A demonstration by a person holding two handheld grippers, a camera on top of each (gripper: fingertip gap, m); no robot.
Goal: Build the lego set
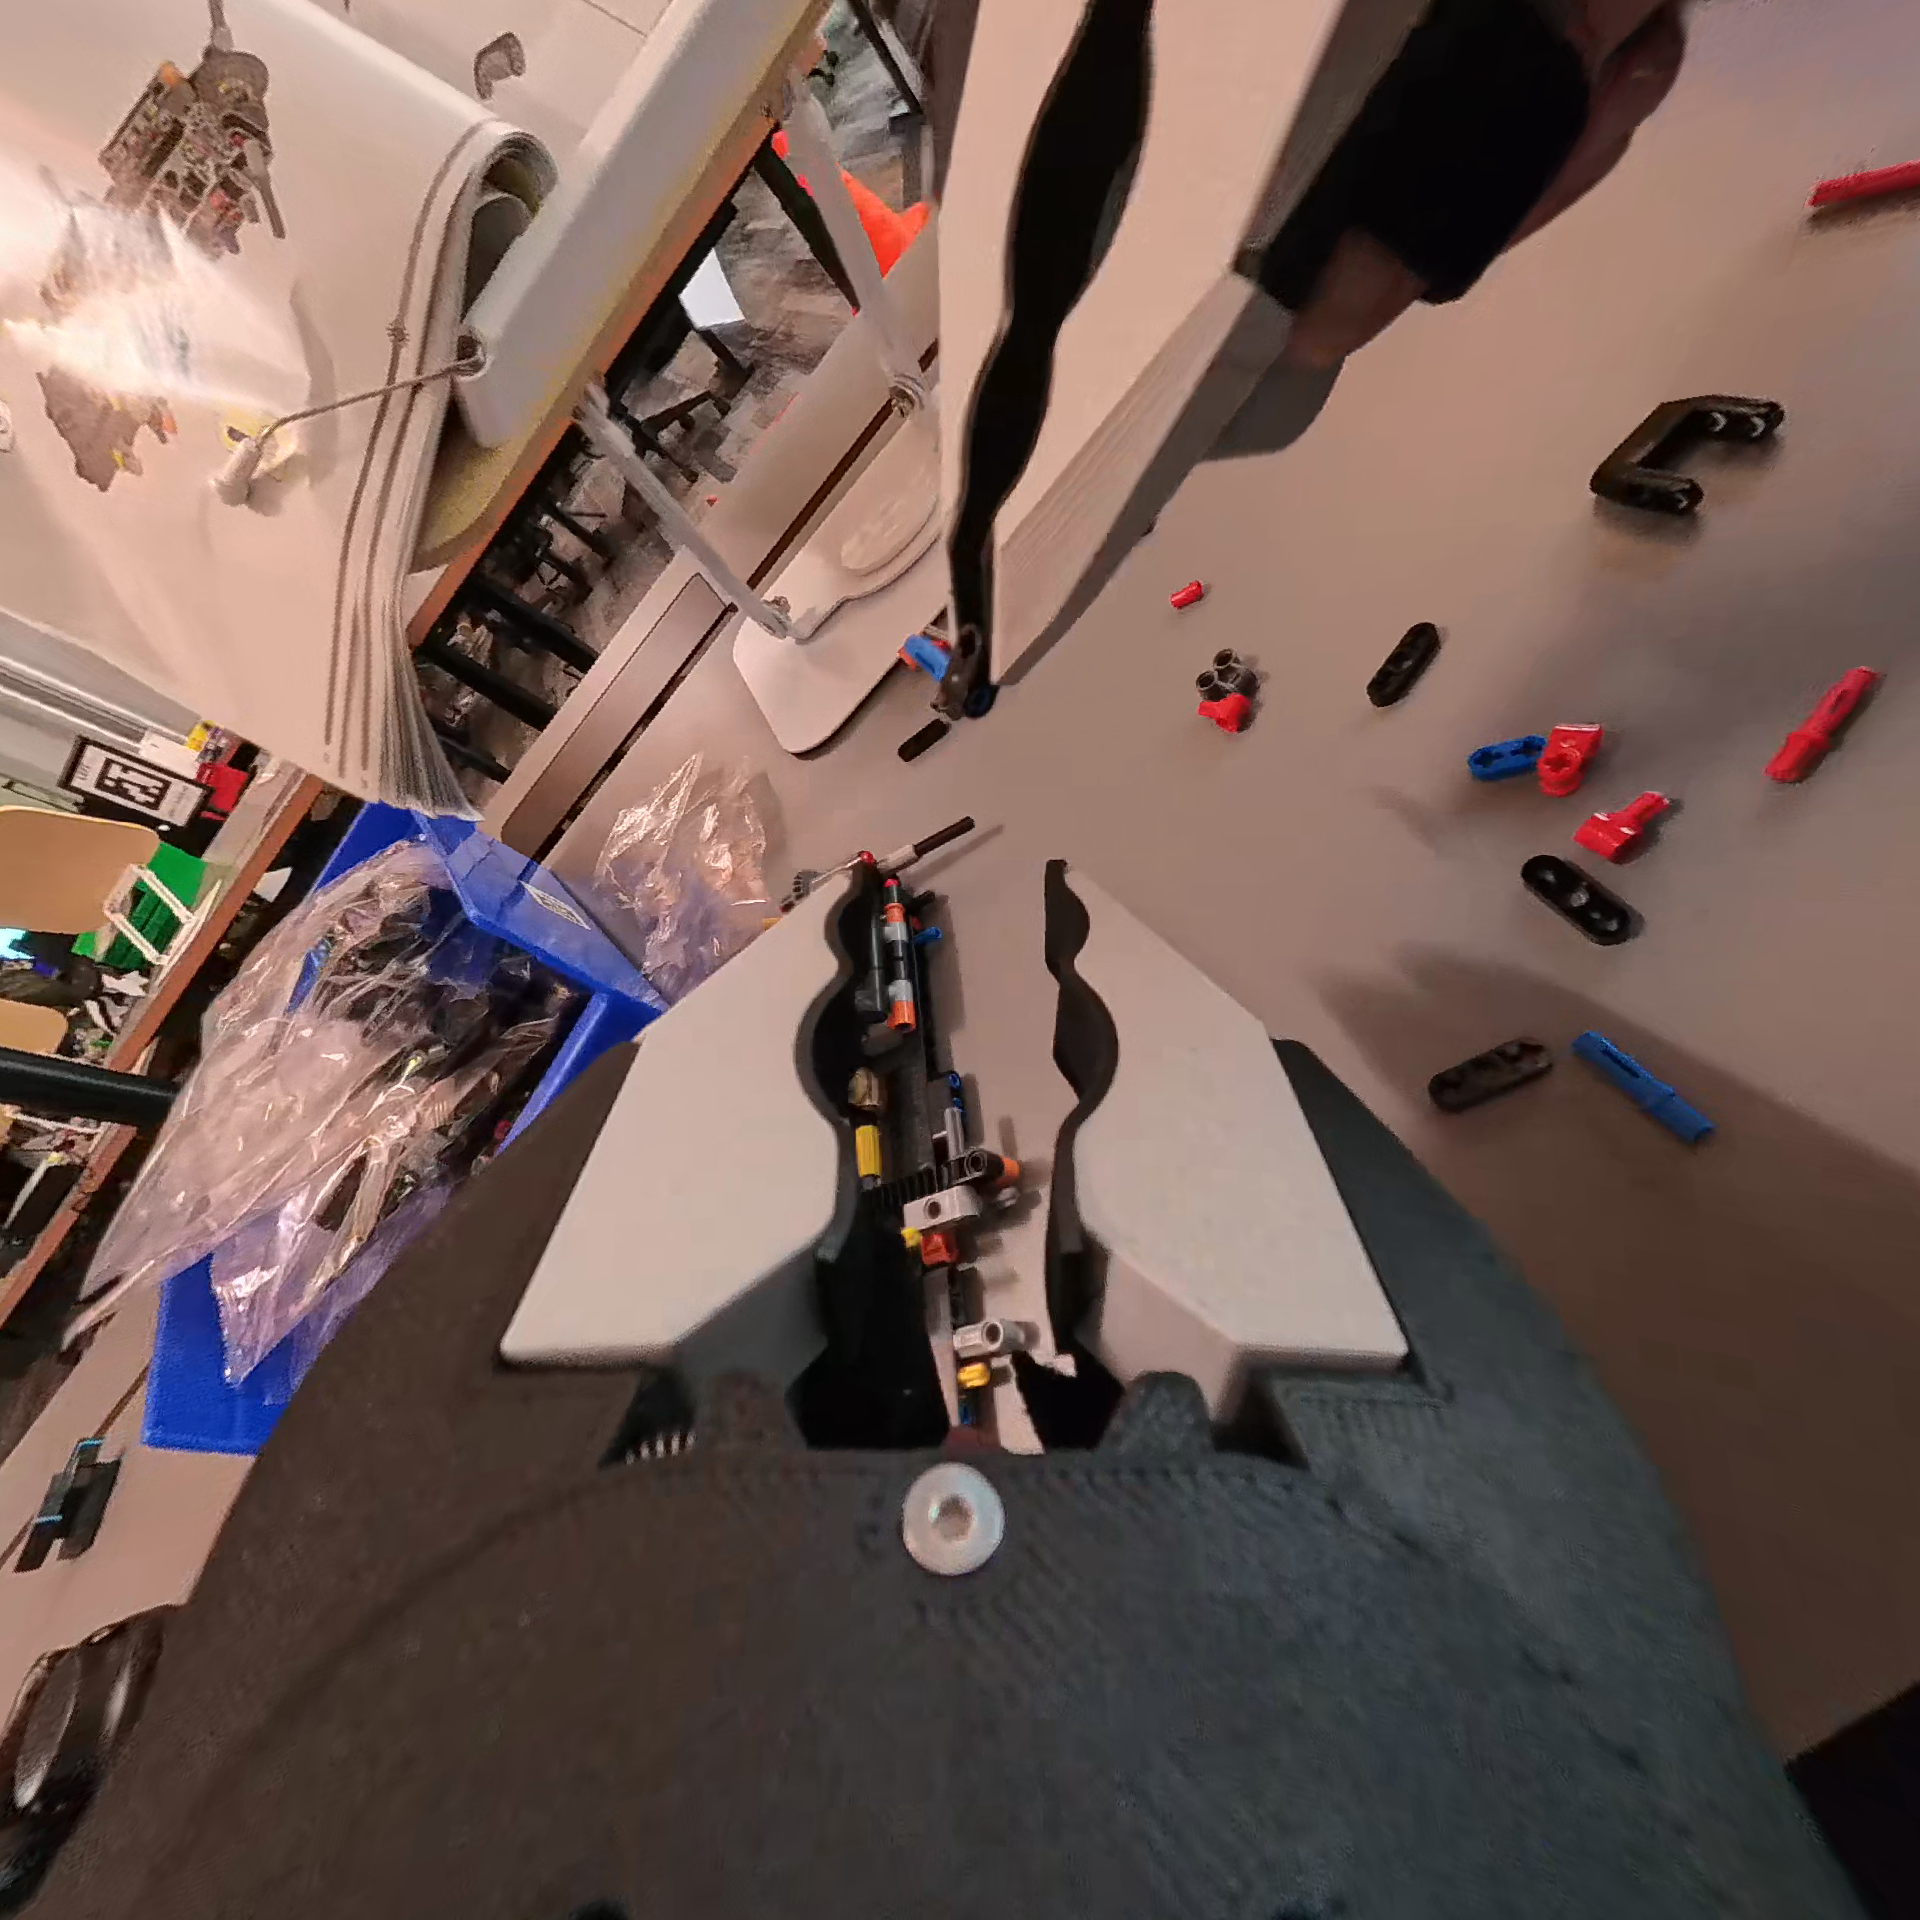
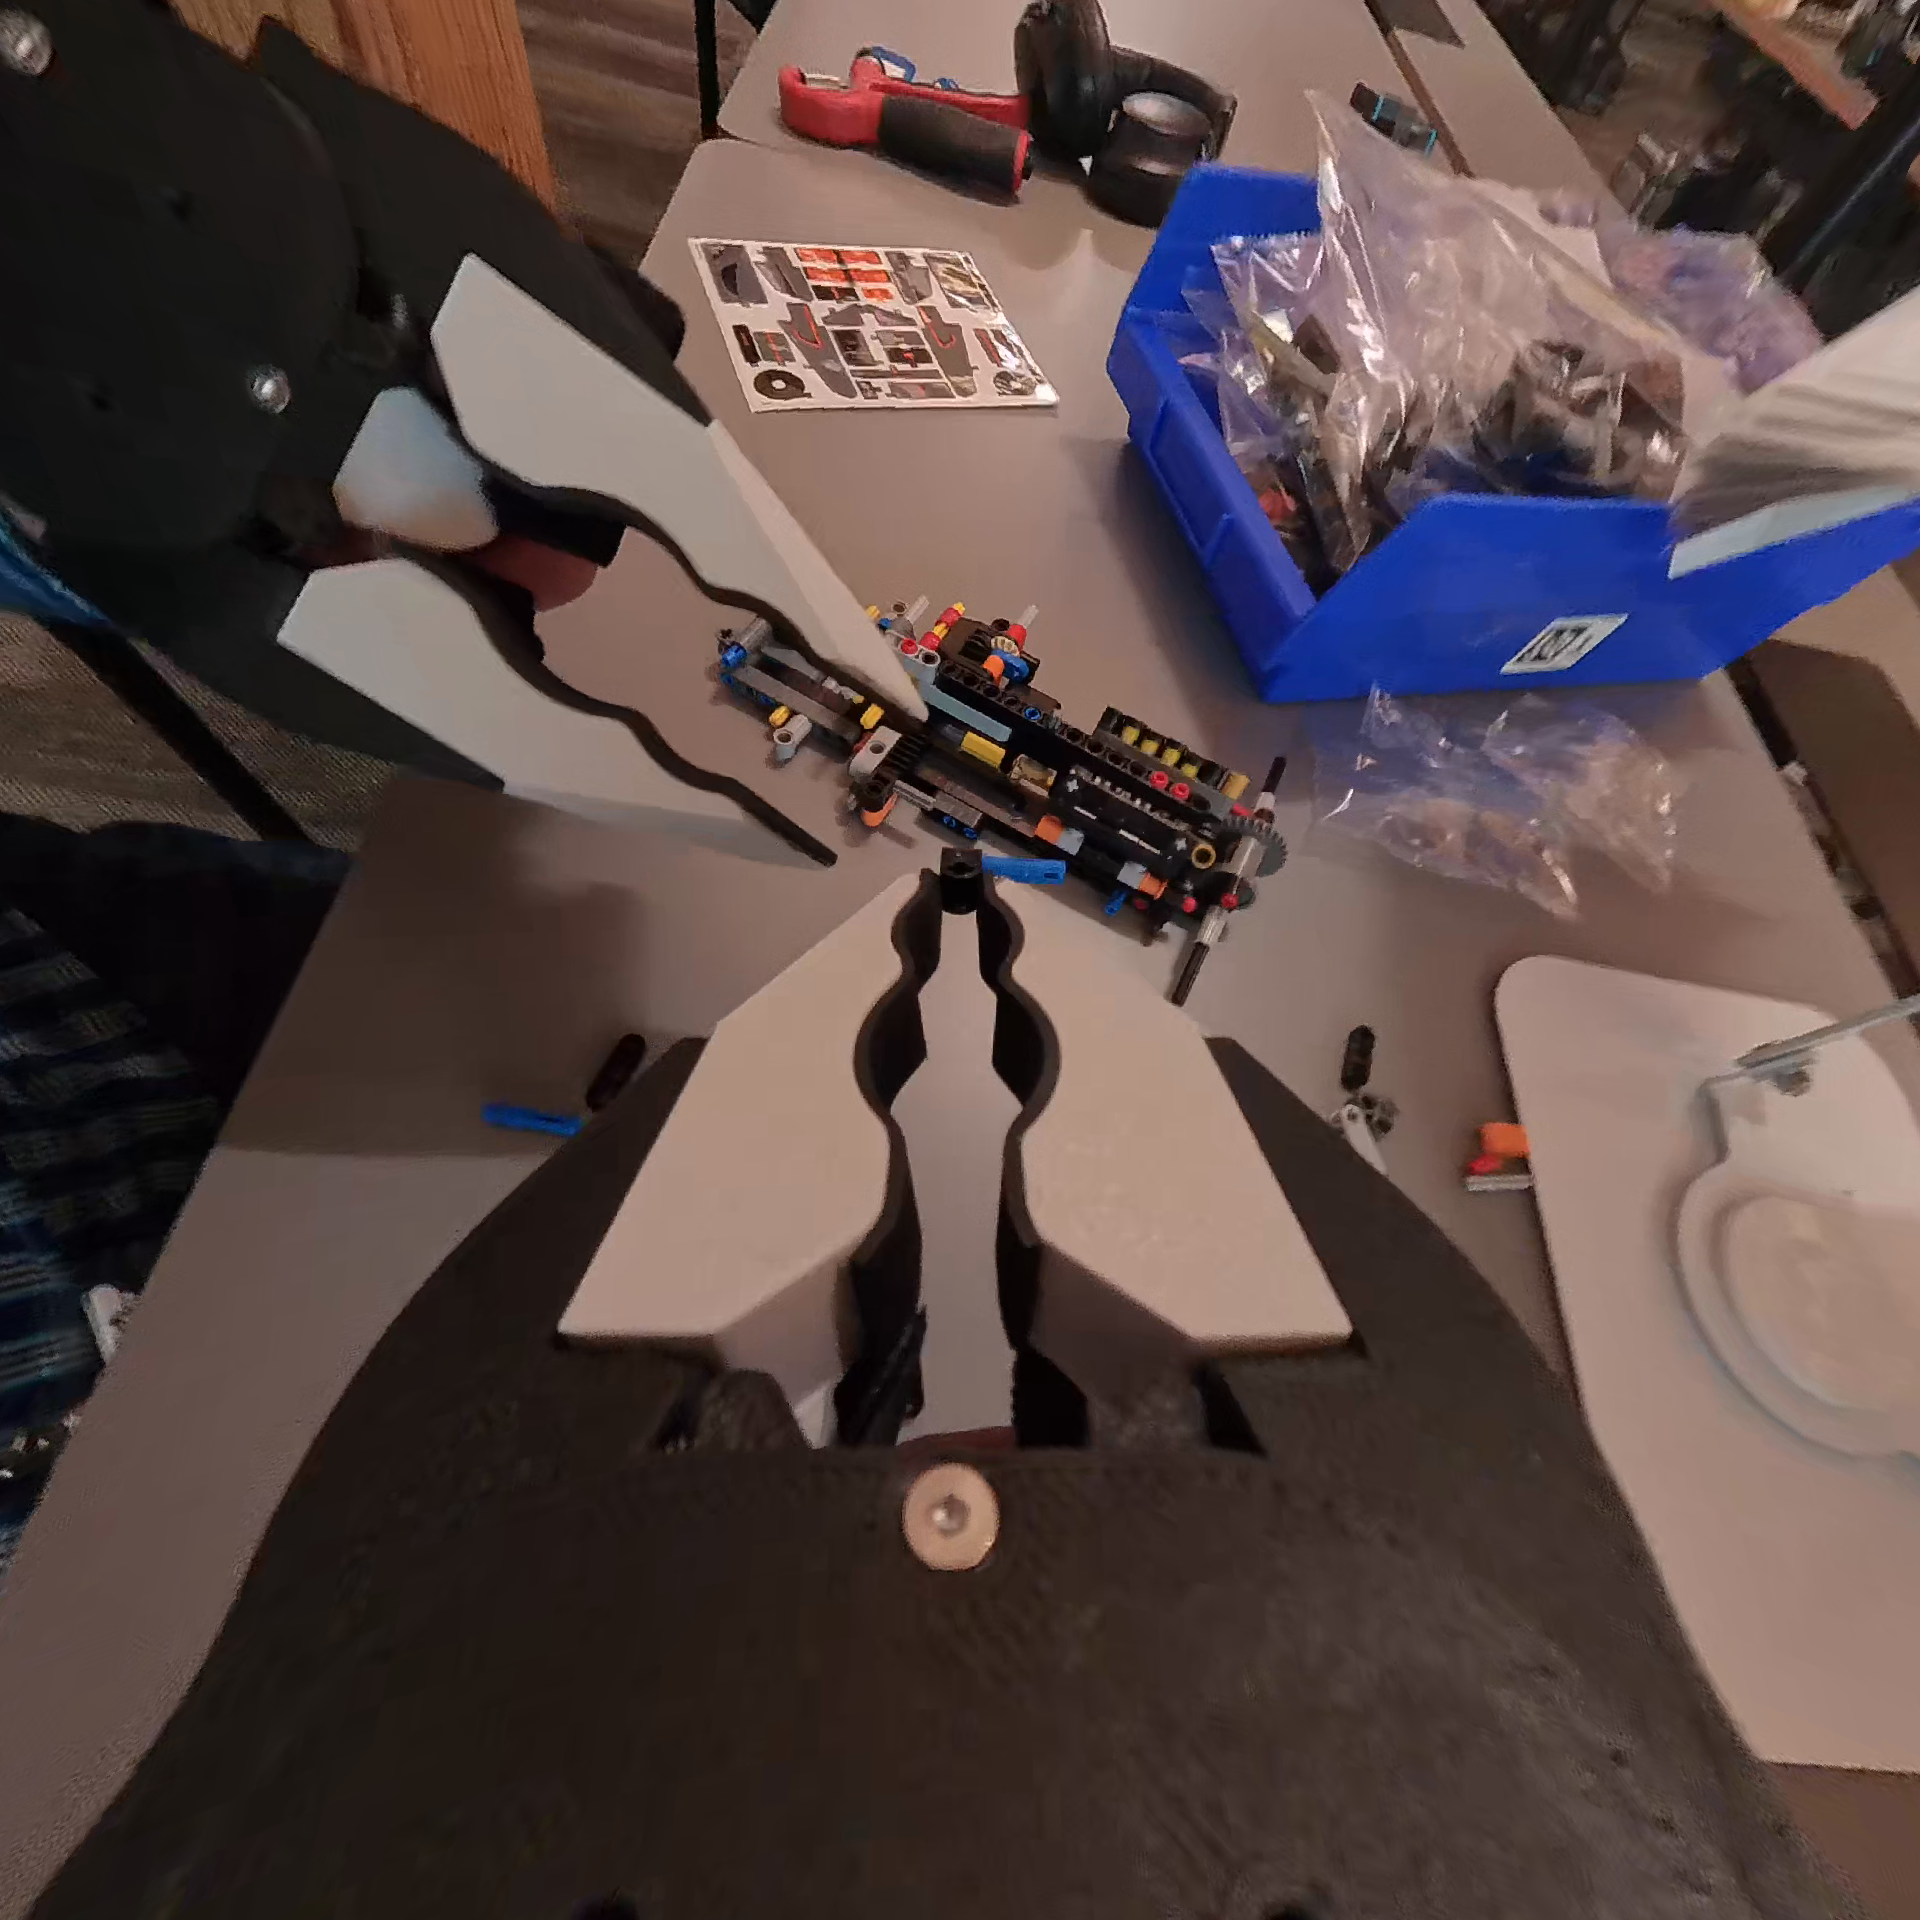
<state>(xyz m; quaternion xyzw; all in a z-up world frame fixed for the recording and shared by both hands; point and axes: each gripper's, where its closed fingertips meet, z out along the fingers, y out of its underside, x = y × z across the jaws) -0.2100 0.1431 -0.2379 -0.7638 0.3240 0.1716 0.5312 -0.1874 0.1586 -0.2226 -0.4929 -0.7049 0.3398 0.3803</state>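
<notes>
The long black Lego assembly with yellow, red and orange pins lies on the grey table. In the left wrist view it lies between my left gripper's fingers. My left gripper is open. Seen from the right wrist view, the left gripper has its upper fingertip touching the assembly's left part and its lower fingertip beside it. My right gripper is shut on a small black connector with a blue pin, just in front of the assembly. It also shows in the left wrist view.
A blue bin of plastic part bags stands at the back right, with a loose bag beside it. A sticker sheet lies behind. A white lamp base is at the right. Loose red, blue and black pieces are scattered on the table.
</notes>
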